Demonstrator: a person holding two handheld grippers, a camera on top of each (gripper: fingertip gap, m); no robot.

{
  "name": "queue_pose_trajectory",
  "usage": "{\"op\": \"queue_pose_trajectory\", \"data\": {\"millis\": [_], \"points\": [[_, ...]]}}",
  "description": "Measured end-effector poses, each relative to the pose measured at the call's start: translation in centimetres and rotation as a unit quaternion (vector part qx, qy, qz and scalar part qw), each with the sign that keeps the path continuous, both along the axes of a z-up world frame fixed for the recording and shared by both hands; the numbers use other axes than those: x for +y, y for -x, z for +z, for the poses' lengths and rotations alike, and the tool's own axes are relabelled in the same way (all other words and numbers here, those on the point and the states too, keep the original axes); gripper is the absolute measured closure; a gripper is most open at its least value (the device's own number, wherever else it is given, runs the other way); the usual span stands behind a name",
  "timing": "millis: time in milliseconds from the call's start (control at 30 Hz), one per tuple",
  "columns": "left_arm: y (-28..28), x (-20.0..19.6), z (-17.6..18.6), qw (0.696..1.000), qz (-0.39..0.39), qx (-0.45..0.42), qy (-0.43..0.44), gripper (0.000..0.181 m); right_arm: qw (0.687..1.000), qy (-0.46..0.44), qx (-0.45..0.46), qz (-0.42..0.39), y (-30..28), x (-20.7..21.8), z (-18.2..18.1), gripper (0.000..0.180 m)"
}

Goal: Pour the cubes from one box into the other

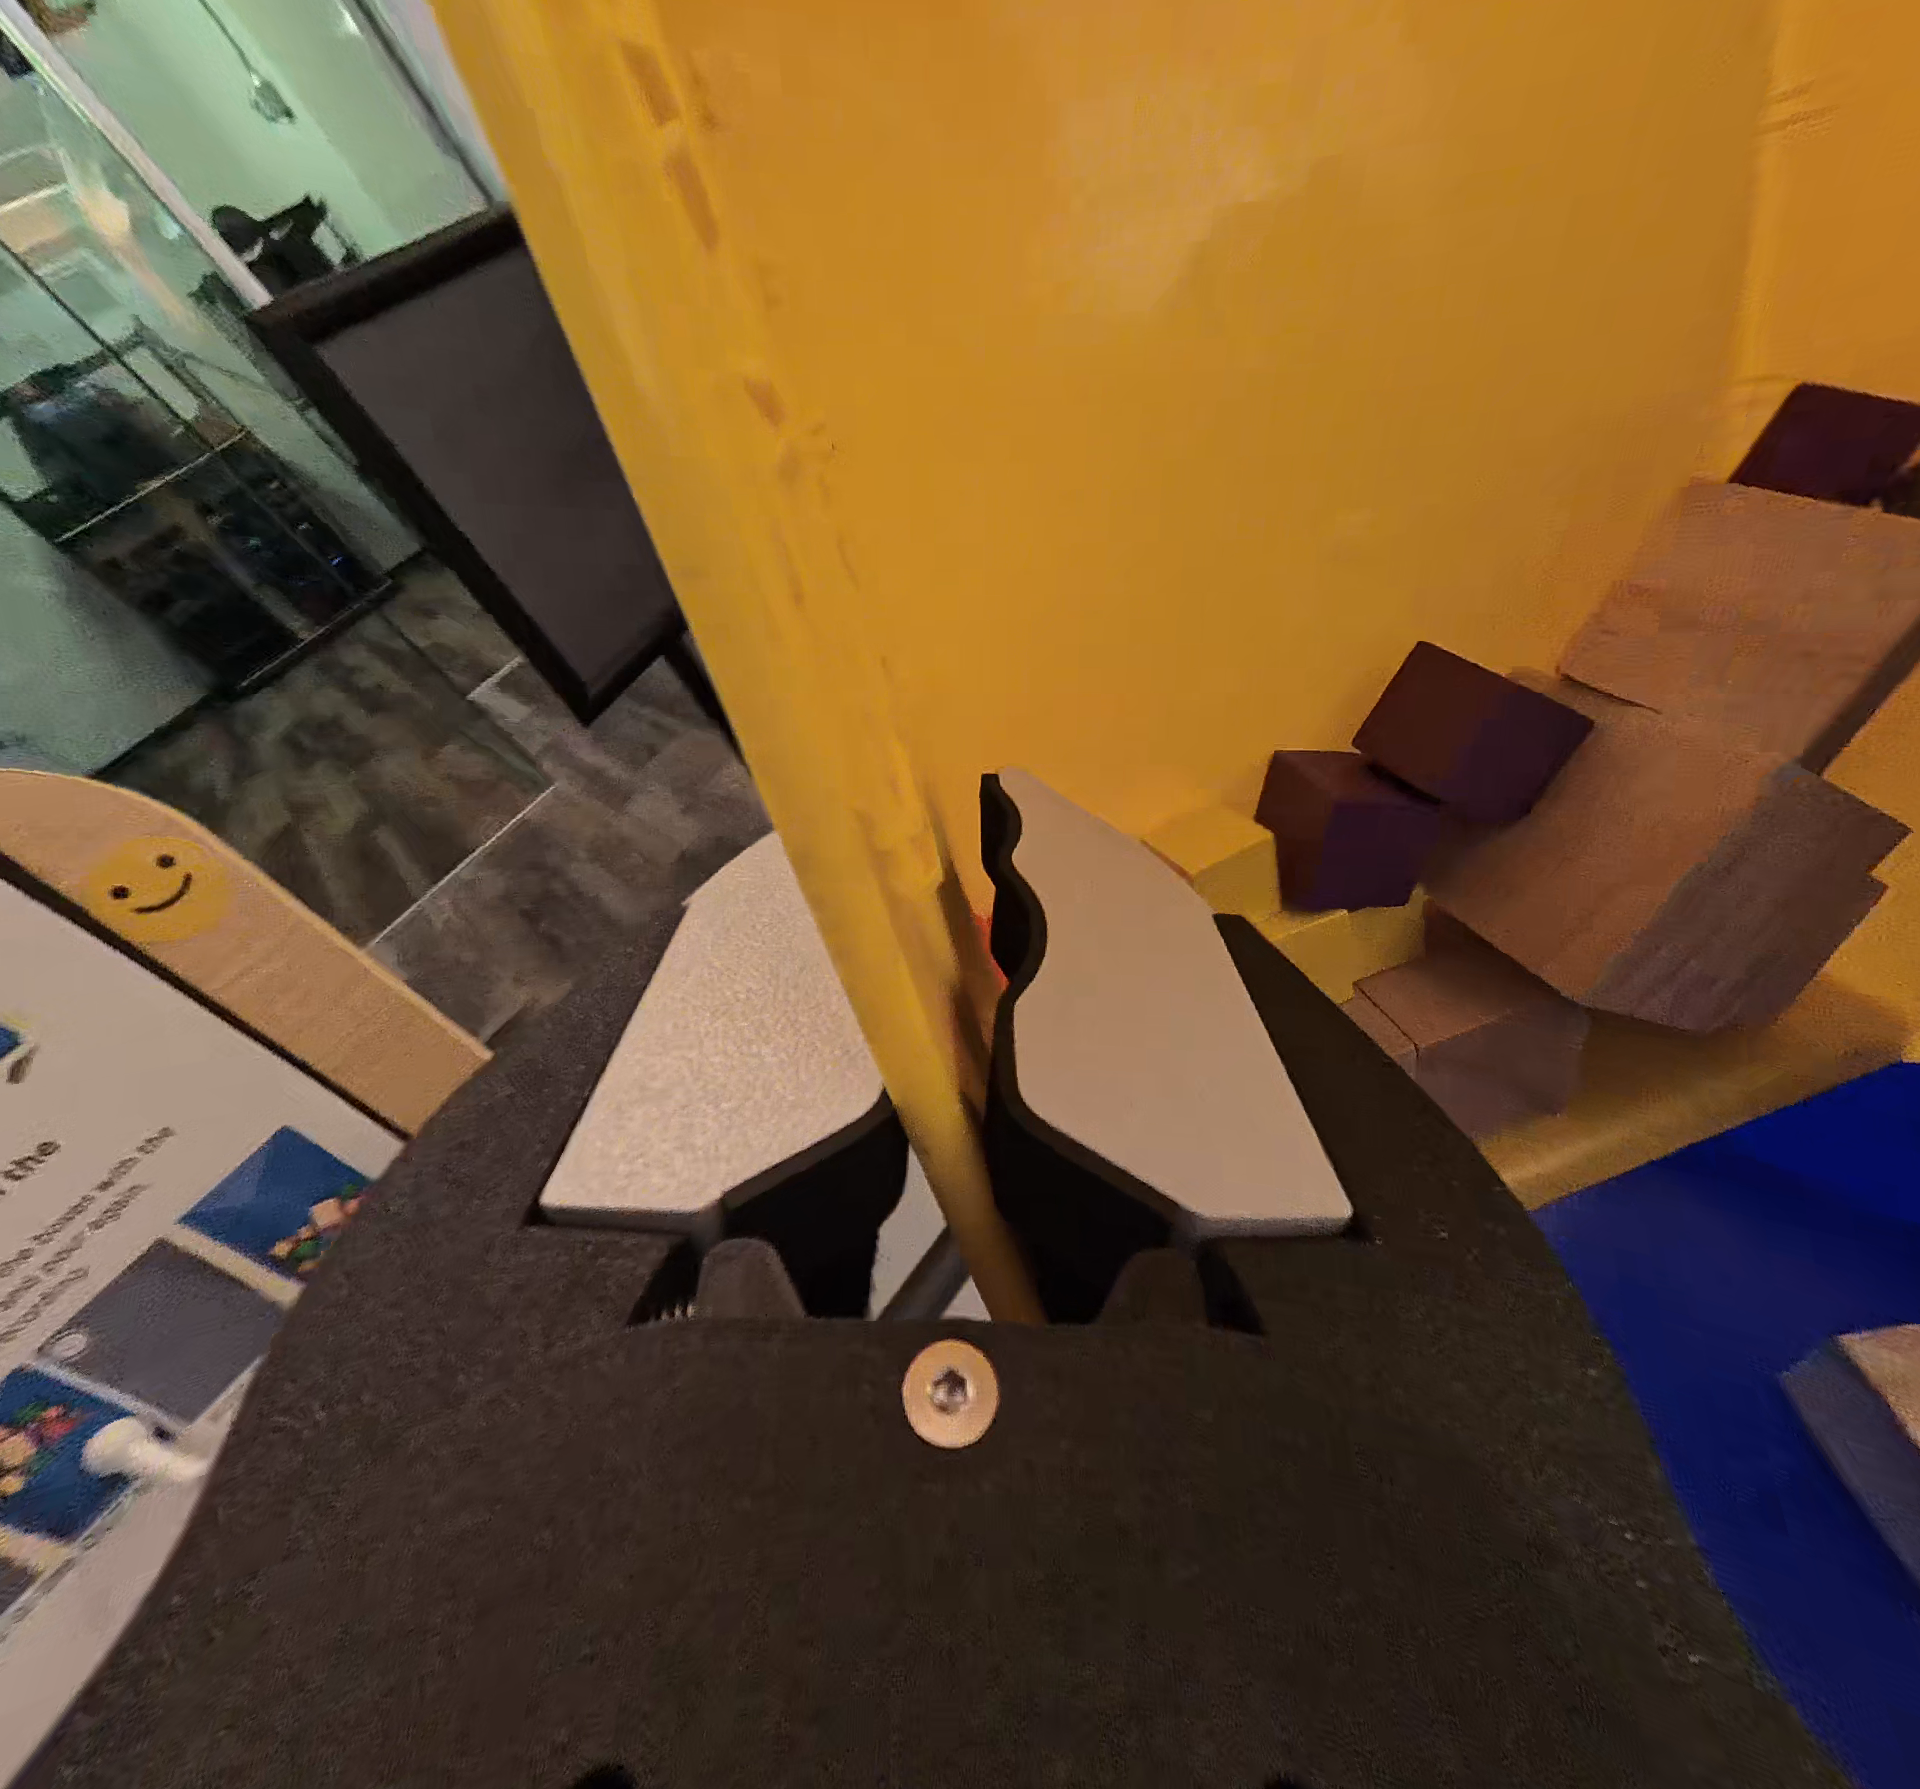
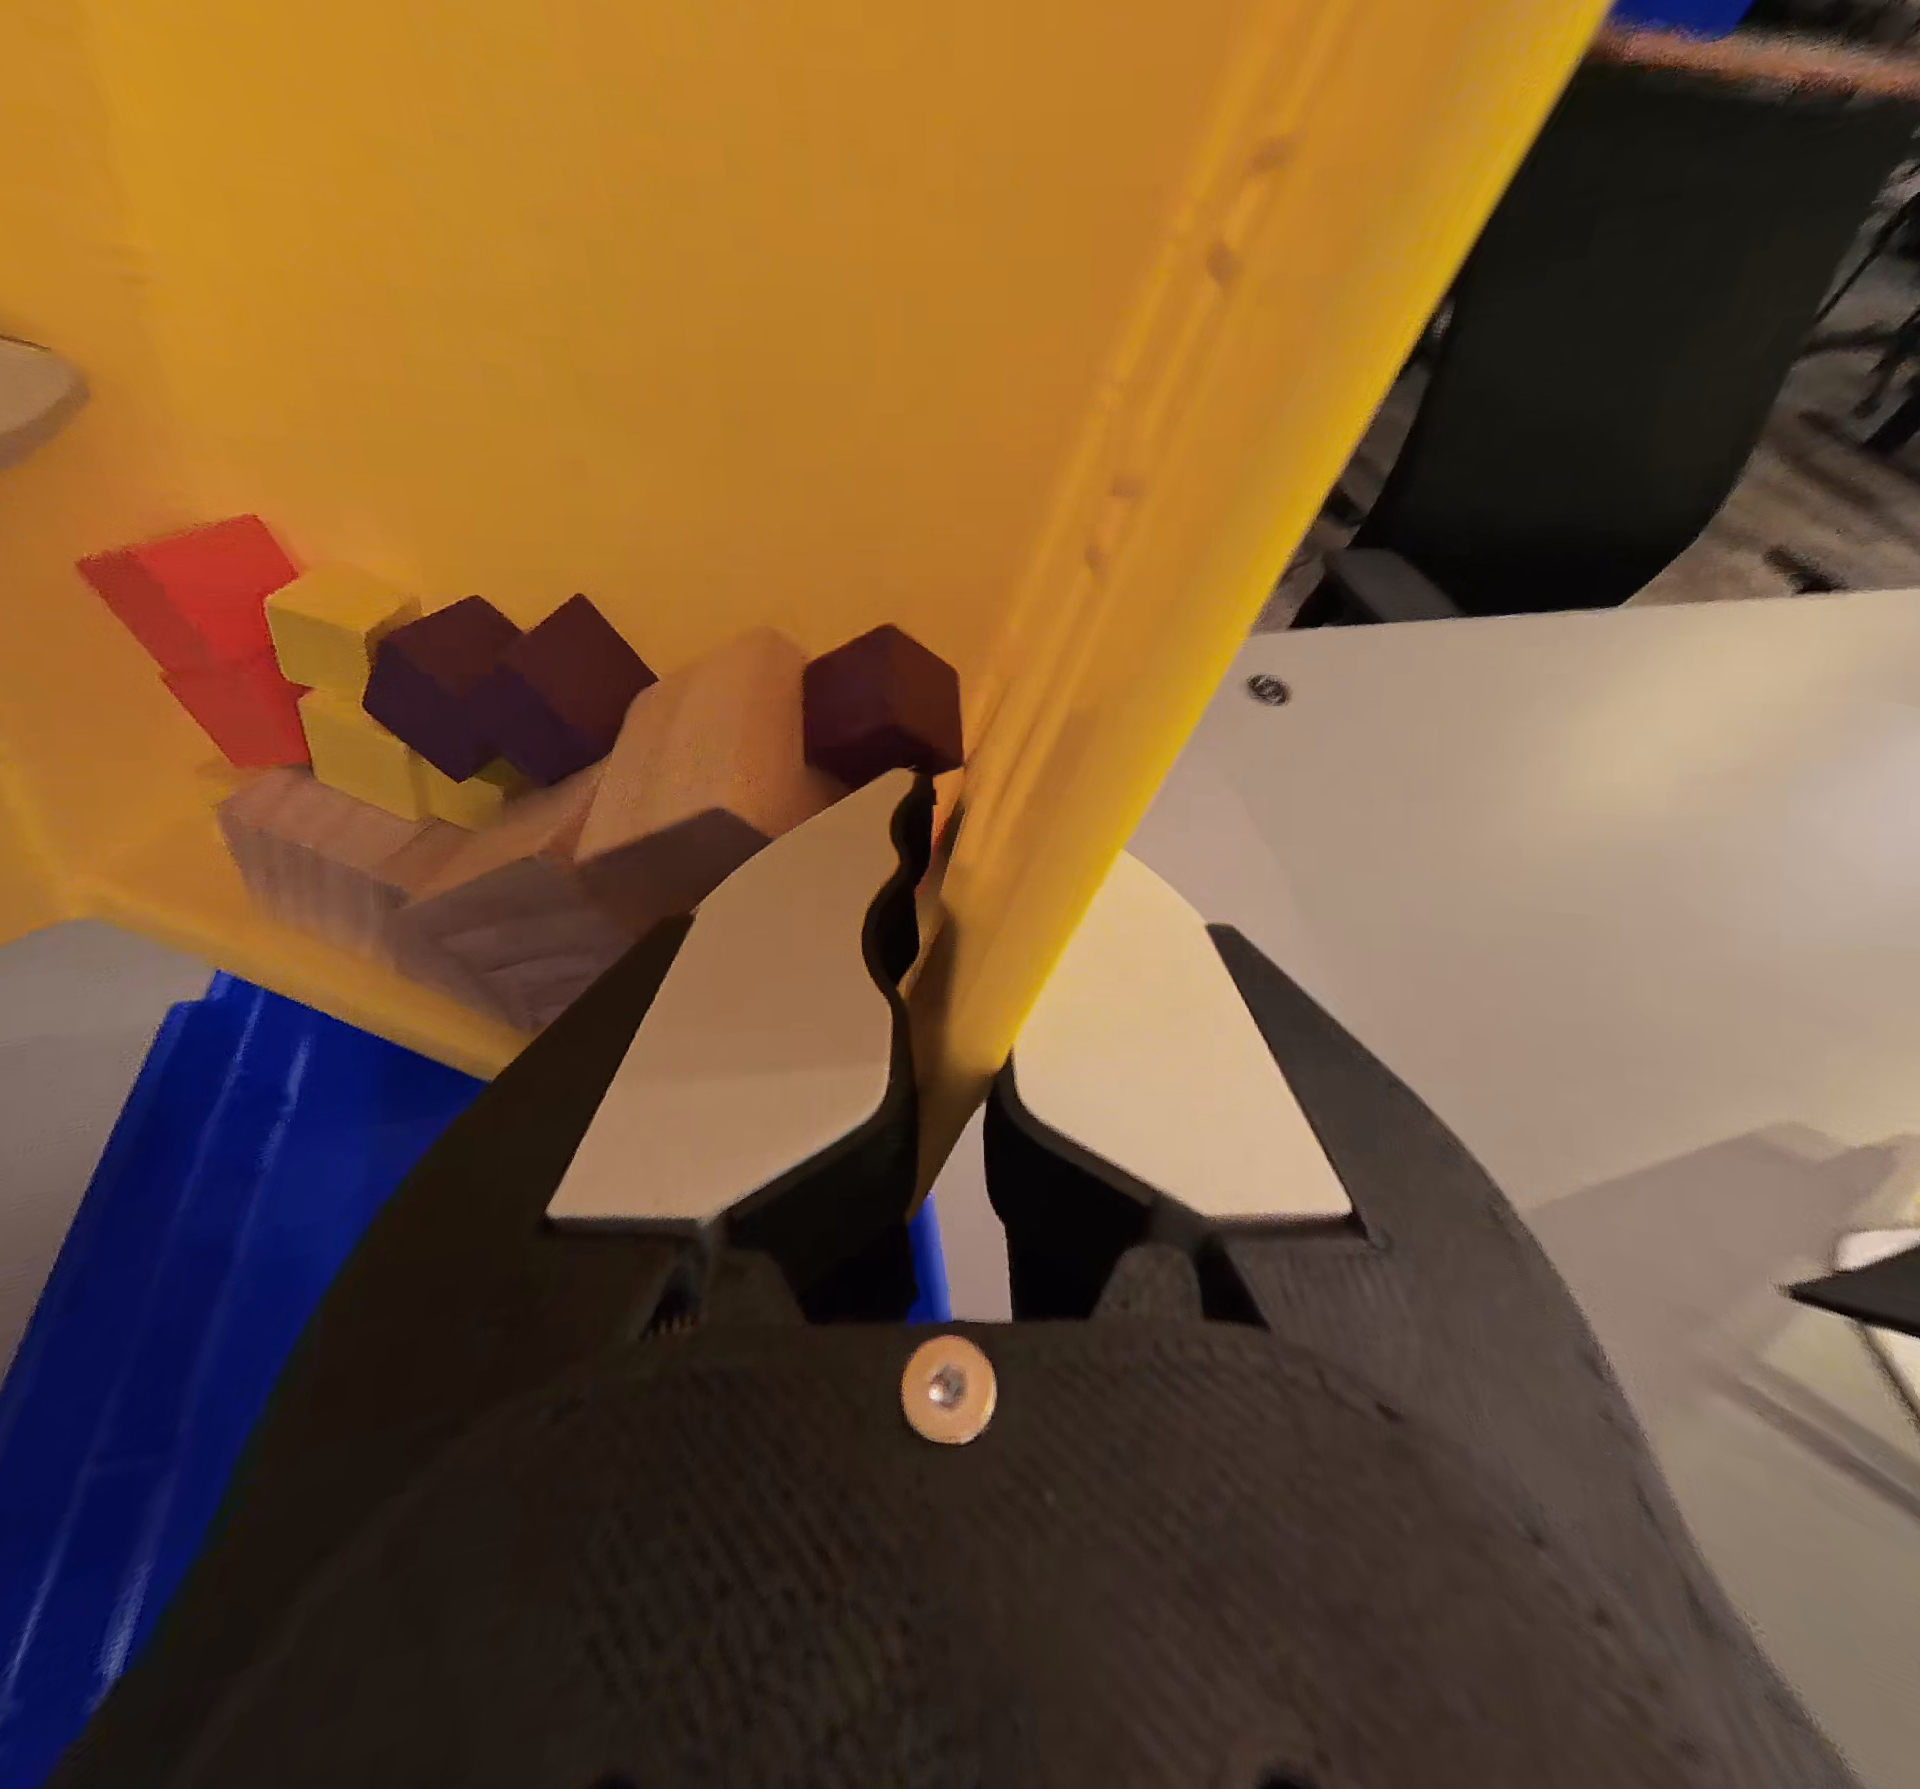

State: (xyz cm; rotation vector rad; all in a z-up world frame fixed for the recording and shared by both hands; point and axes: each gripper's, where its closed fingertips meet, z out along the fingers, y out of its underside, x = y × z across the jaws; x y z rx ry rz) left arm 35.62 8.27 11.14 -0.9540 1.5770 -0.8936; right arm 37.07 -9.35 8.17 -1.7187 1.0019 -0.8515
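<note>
clearly mid-pour, not finished. yellow box (image 1: pixel 1195 285) lifted and tipped steeply, filling most of both views, held by opposite side walls. blue box (image 2: pixel 208 1220) waiting directly below the low edge of the yellow one, on the pale tabletop (image 2: pixel 1558 856); seemingly one flat piece already inside it at the right edge of the left wrist view, though too cut off to be sure. left gripper (image 1: pixel 940 918) with jaws clenched on one yellow wall, one finger inside and one outside. right gripper (image 2: pixel 961 898) pinching the opposite wall the same way.

cubes (image 2: pixel 499 763) piled against the low end of the yellow box, right at the lip: large bare wooden blocks (image 1: pixel 1683 804) at the bottom, smaller purple cubes (image 2: pixel 520 690), yellow and red ones on top. nearly all of the load apparently not yet over the edge. left to do, judging from this: more tilt so the heap slides out into the blue box, then setting the emptied box down.
</note>
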Motion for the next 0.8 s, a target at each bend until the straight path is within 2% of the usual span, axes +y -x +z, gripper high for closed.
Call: {"op": "queue_pose_trajectory", "data": {"millis": [67, 200, 300, 367, 433, 500, 567, 633, 700, 800], "points": [[-0.4, 0.2, -1.1, 0.999, 0.017, 0.035, -0.012, 0.17, 0.999, -0.002, 0.041, 0.0, -0.4, 0.3, -1.5, 0.173], [-0.1, 0.0, 0.0, 1.0, -0.01, -0.018, 0.003, 0.17, 1.0, -0.006, -0.022, -0.002, -0.1, 0.0, -0.2, 0.174], [-0.4, -0.1, -0.6, 1.0, 0.002, 0.001, 0.006, 0.17, 1.0, 0.0, -0.006, -0.011, 0.0, 0.0, -0.5, 0.174], [-0.3, -0.3, 0.0, 0.999, -0.021, -0.027, 0.026, 0.171, 0.998, 0.006, -0.054, -0.015, 0.3, -0.4, 0.7, 0.174], [-0.3, -0.2, -0.1, 1.0, -0.003, -0.028, -0.006, 0.17, 0.999, -0.009, -0.031, -0.003, -0.5, -0.2, -0.2, 0.173], [-0.6, -0.4, -1.0, 1.0, -0.001, 0.001, 0.012, 0.17, 1.0, 0.002, -0.012, -0.014, -0.1, -0.4, -0.5, 0.174], [-0.6, -0.5, -0.5, 0.999, -0.024, -0.023, 0.029, 0.171, 0.998, 0.01, -0.054, -0.02, 0.4, -0.7, 0.5, 0.174], [-0.7, -0.3, -0.7, 1.0, -0.005, -0.017, 0.001, 0.171, 1.0, 0.0, -0.024, -0.006, -0.6, -0.3, -0.6, 0.173], [-0.9, -0.3, -1.6, 1.0, 0.006, 0.015, 0.01, 0.171, 1.0, 0.008, 0.007, -0.012, -0.5, -0.4, -1.2, 0.174], [-0.5, -0.6, -0.4, 0.998, -0.026, -0.036, 0.034, 0.171, 0.998, 0.016, -0.06, -0.014, 0.2, -0.8, 0.6, 0.174]]}}
